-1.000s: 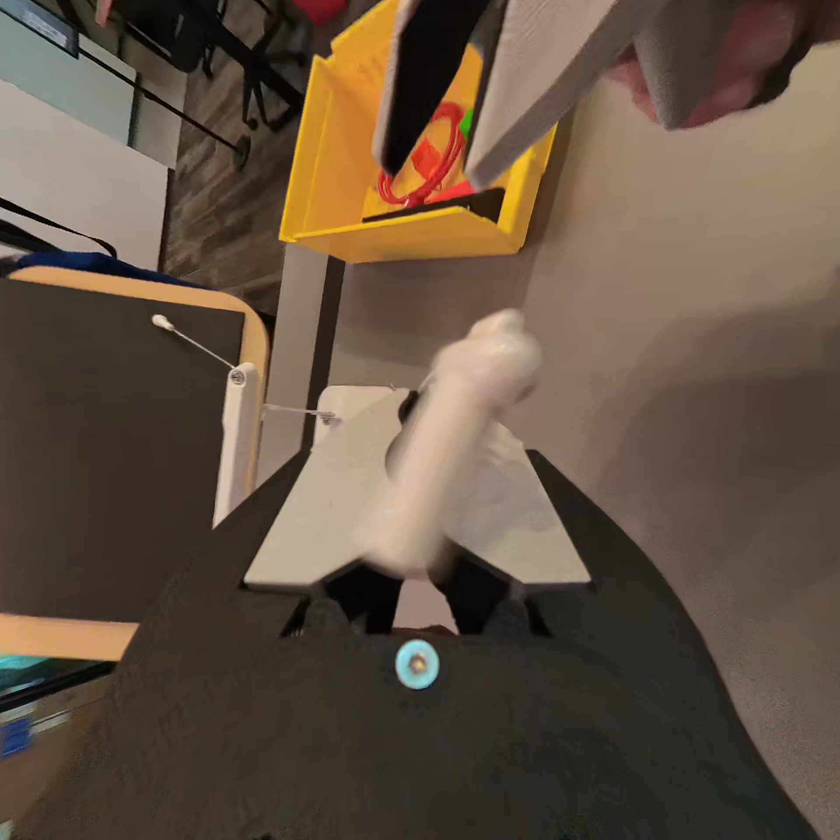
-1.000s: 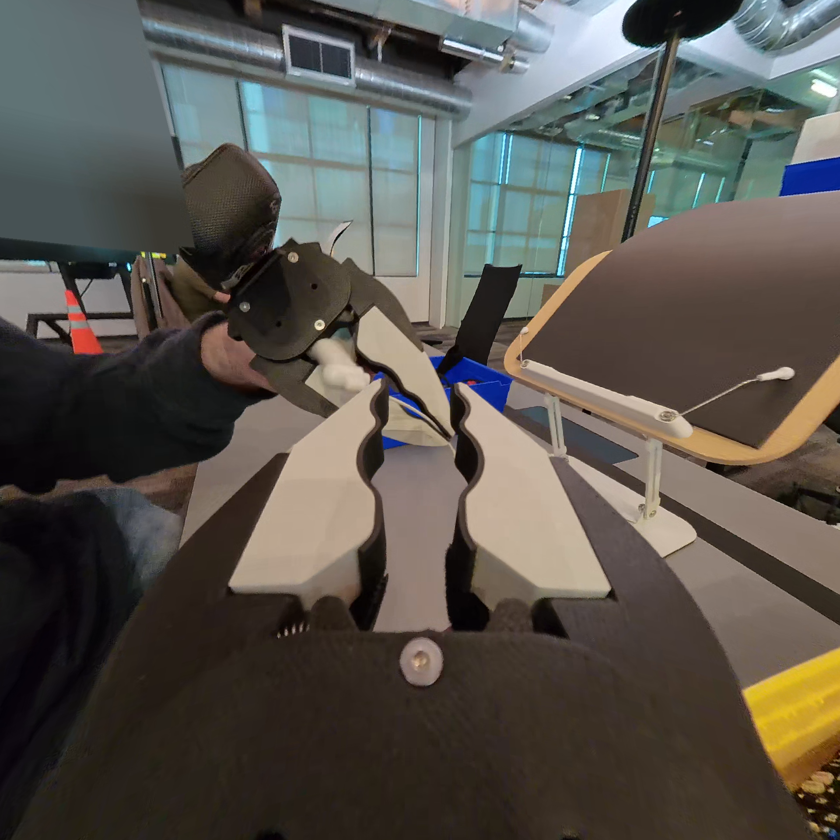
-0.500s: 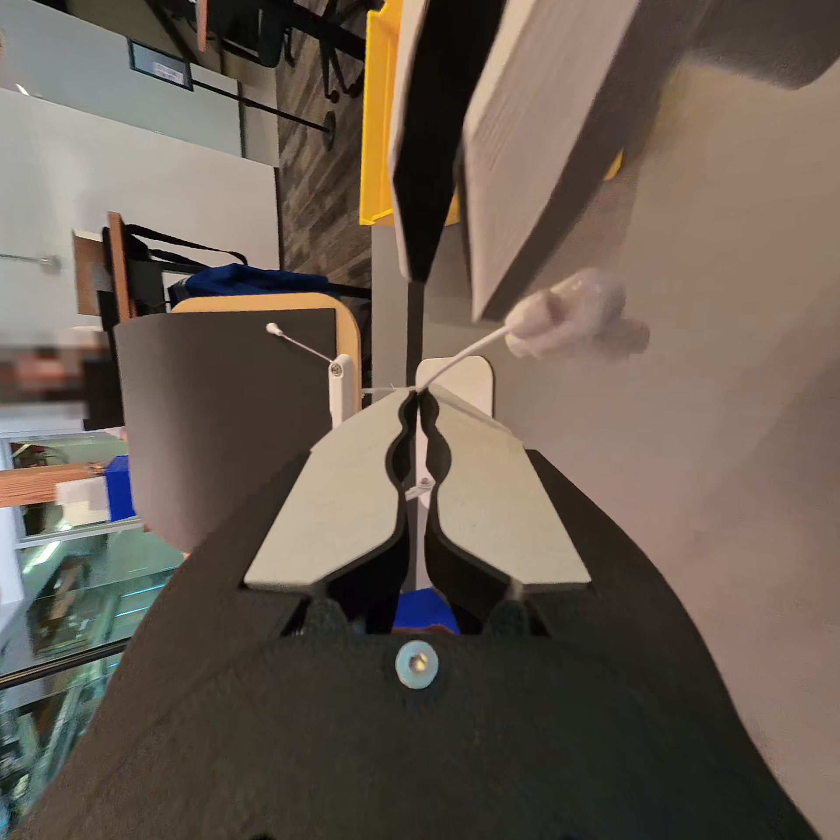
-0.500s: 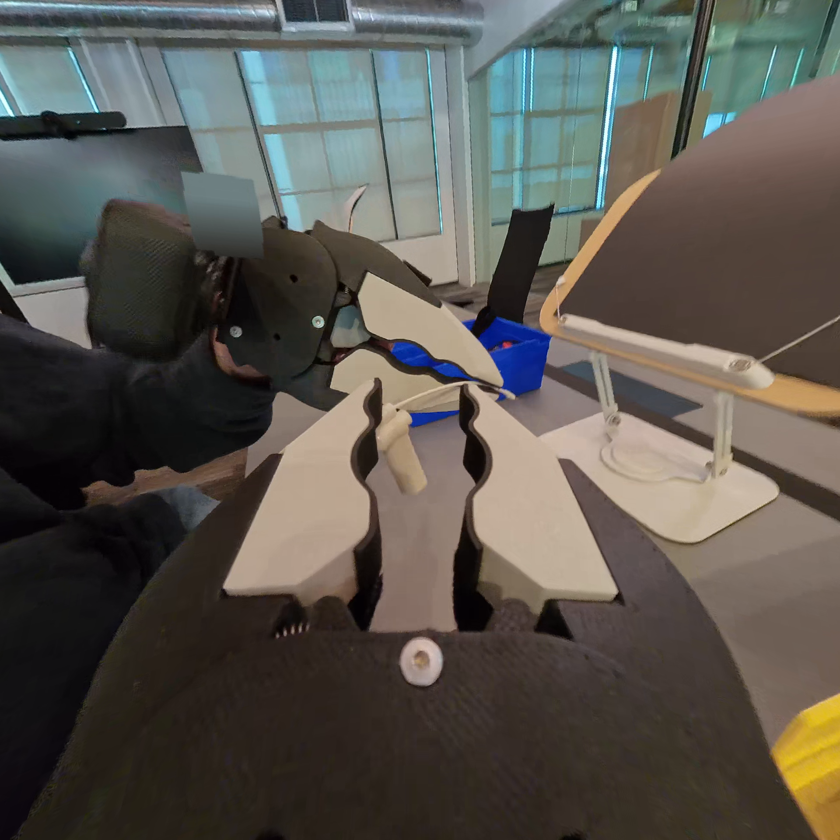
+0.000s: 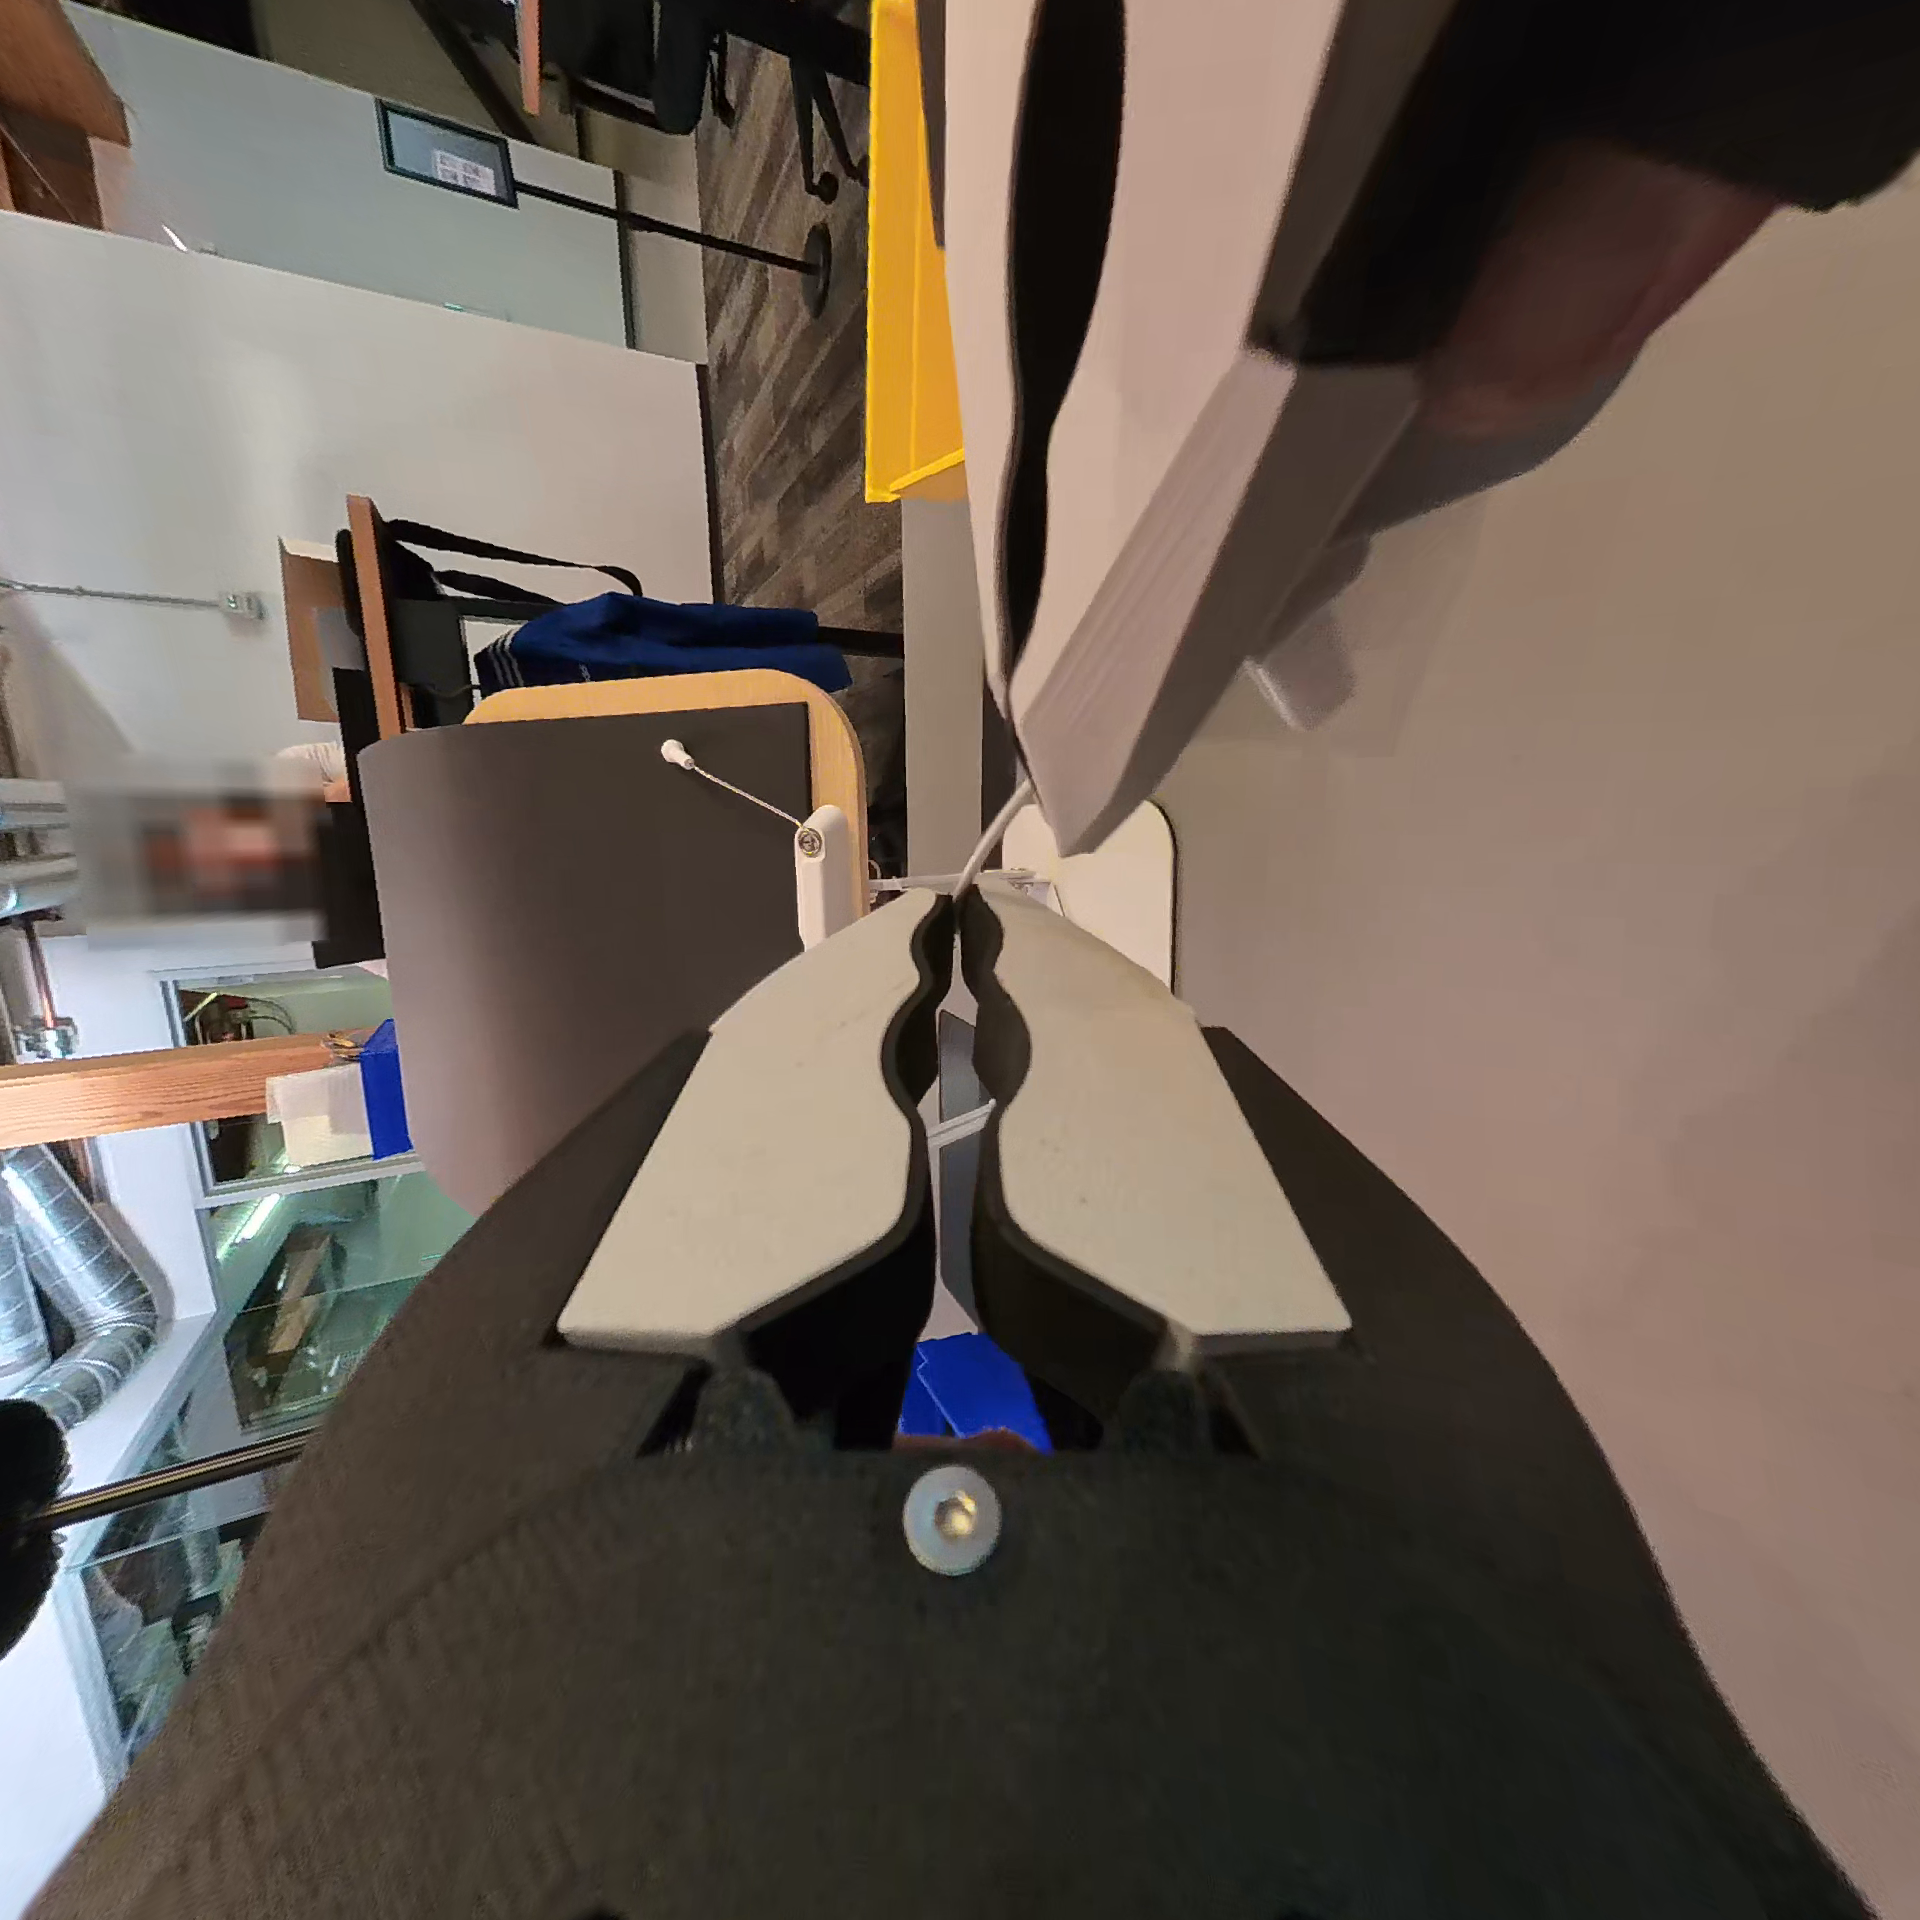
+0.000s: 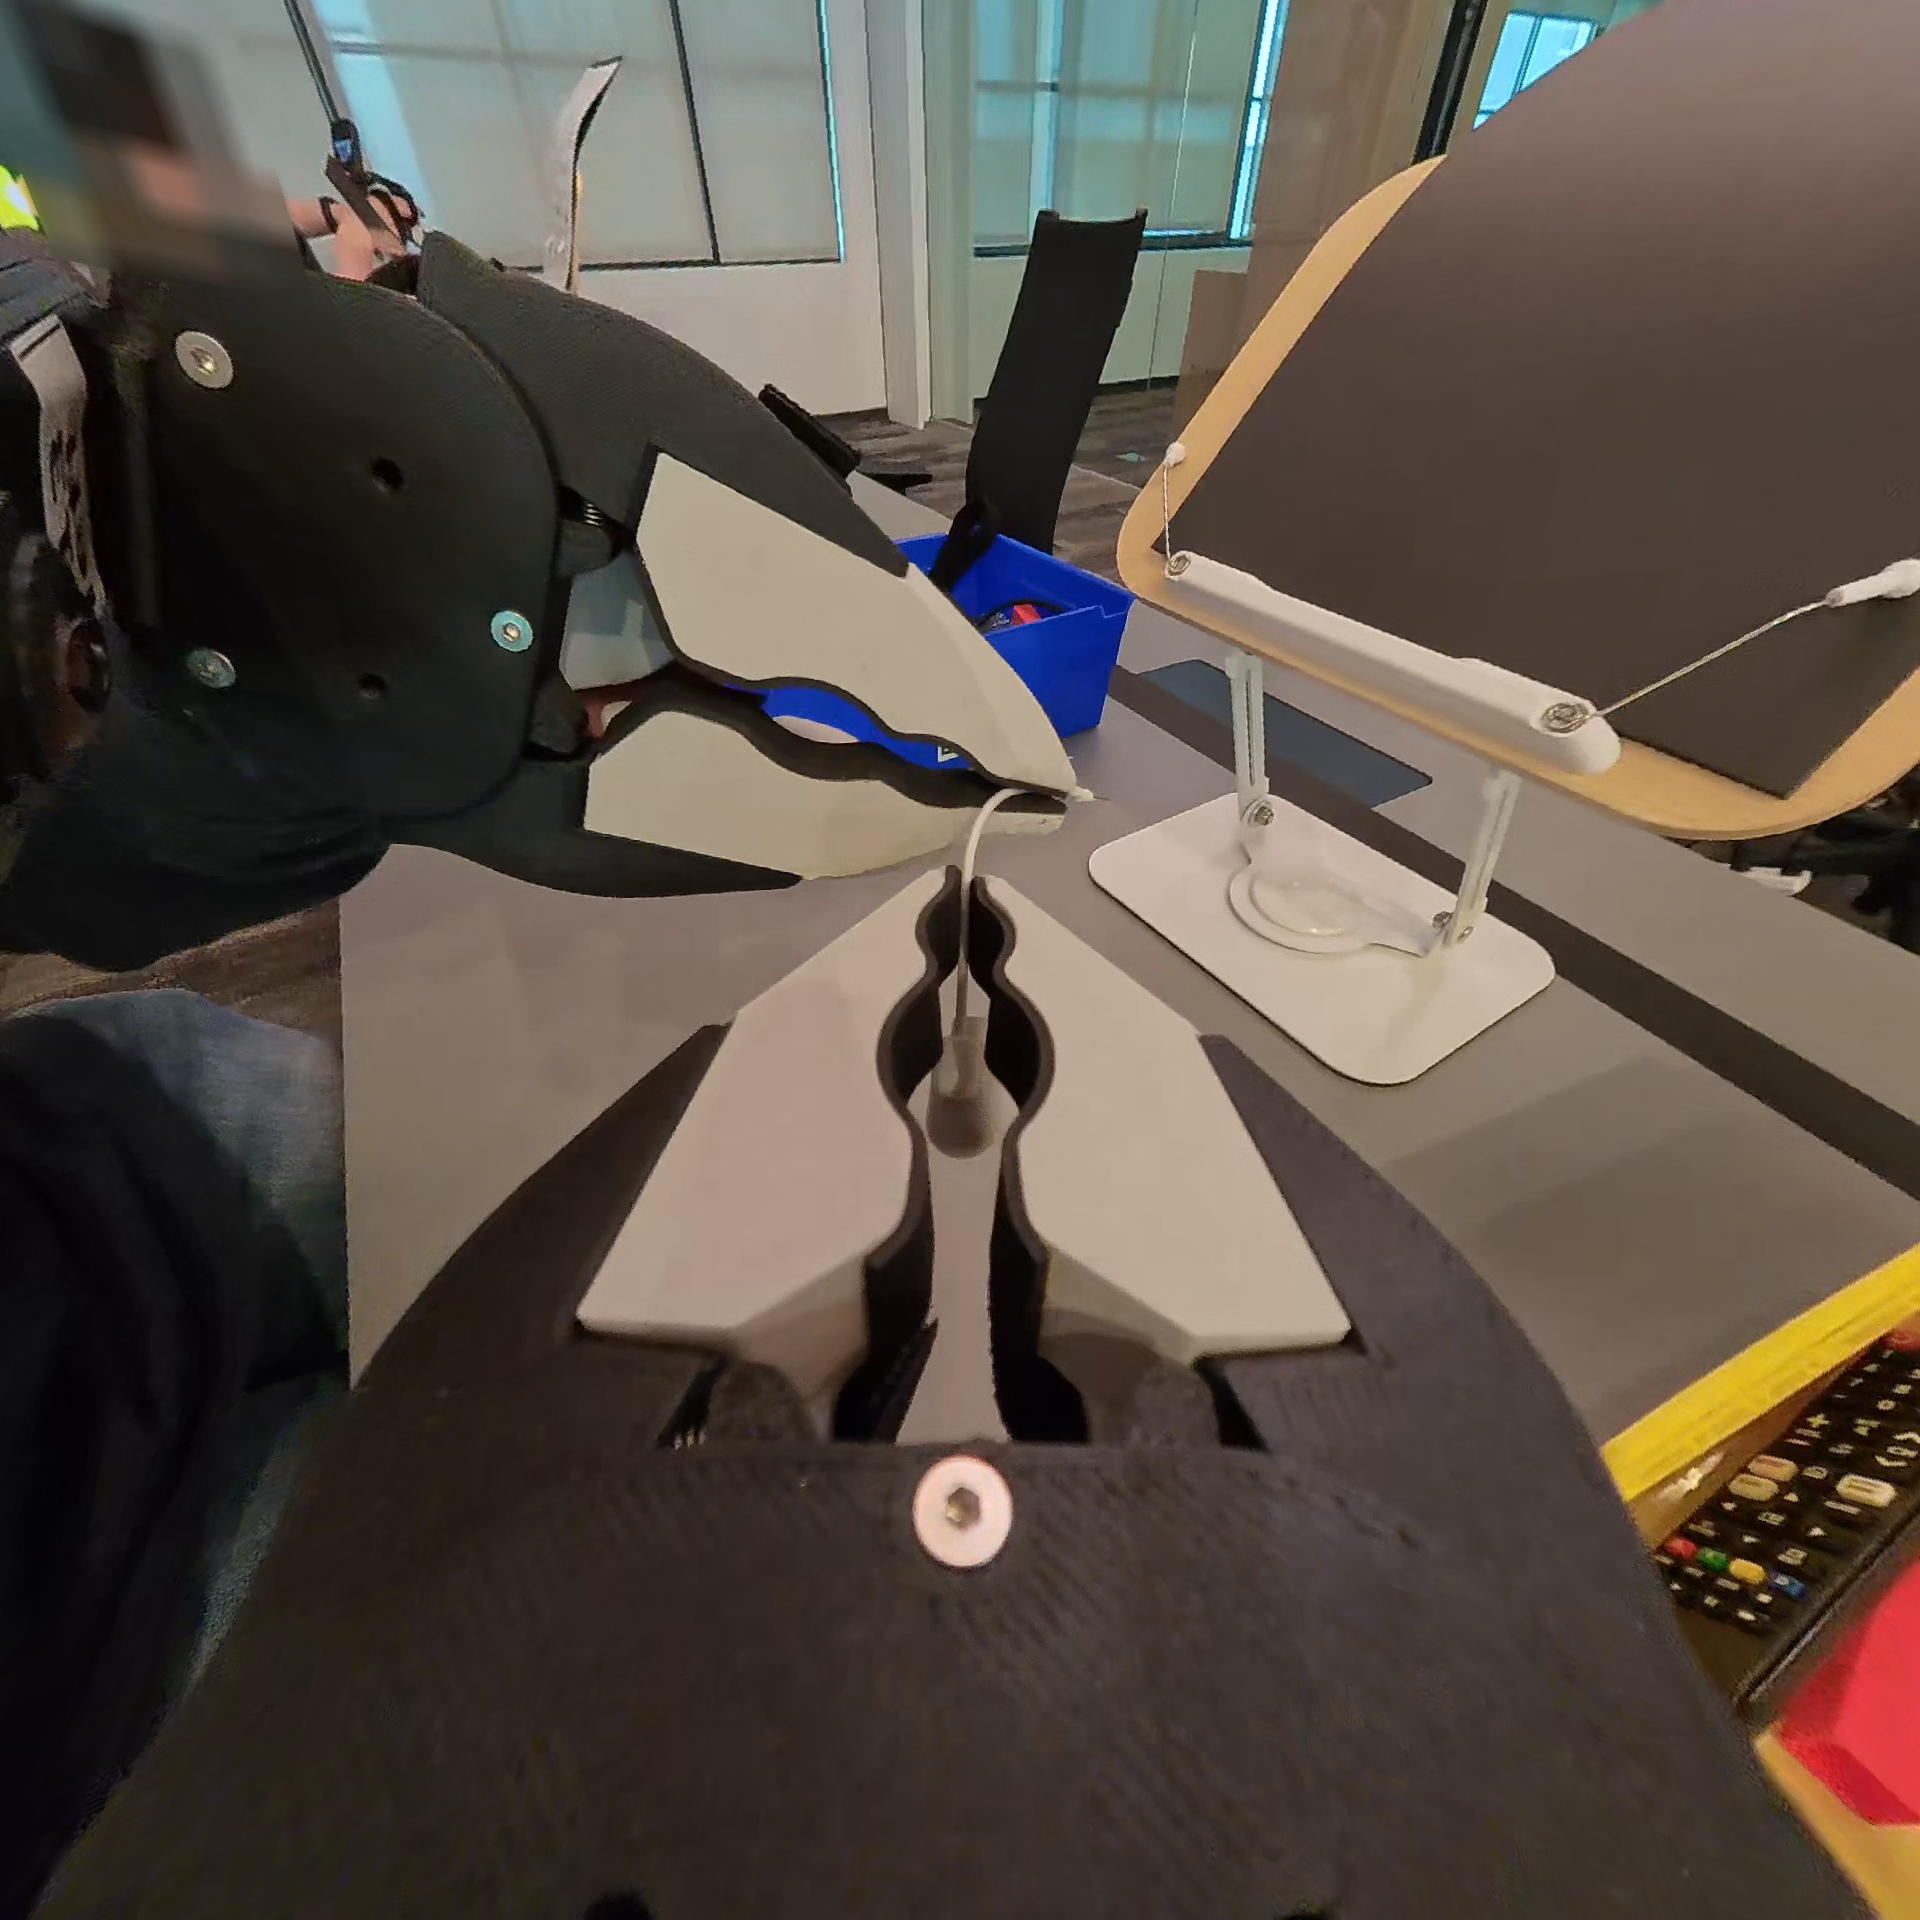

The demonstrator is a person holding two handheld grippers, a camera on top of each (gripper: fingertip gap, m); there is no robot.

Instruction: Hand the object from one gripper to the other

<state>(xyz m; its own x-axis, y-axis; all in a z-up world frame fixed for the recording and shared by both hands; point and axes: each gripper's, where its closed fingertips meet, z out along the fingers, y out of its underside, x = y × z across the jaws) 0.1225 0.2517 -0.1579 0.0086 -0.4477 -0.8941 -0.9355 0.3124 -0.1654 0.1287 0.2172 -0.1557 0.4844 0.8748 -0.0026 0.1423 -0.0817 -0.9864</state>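
The object is a thin white cable (image 6: 968, 862) with a small grey-white plug (image 6: 961, 1101) on its end. My left gripper (image 5: 954, 909) is shut on the cable (image 5: 992, 842) at its fingertips. It also shows in the right wrist view (image 6: 1049, 805), coming in from the left. My right gripper (image 6: 961, 883) is shut around the cable just below the left gripper's tips, with the plug sitting in the wavy hollow between its pads. In the left wrist view the right gripper (image 5: 1029, 748) comes in from the top and the plug (image 5: 1299, 665) peeks out behind its finger.
Both grippers are held above a grey table (image 6: 623, 987). A white stand (image 6: 1320, 935) carrying a black board (image 6: 1610, 395) stands to the right. A blue bin (image 6: 1049, 644) sits behind. A yellow bin (image 6: 1766, 1371) holding a remote control (image 6: 1808, 1496) is at the near right. The tips of both grippers are at nearly the same place.
My right gripper has moved in and closed on the cable just under the left gripper's tips. The plug, hanging free before, now sits between the right fingers. The left gripper kept its grip.
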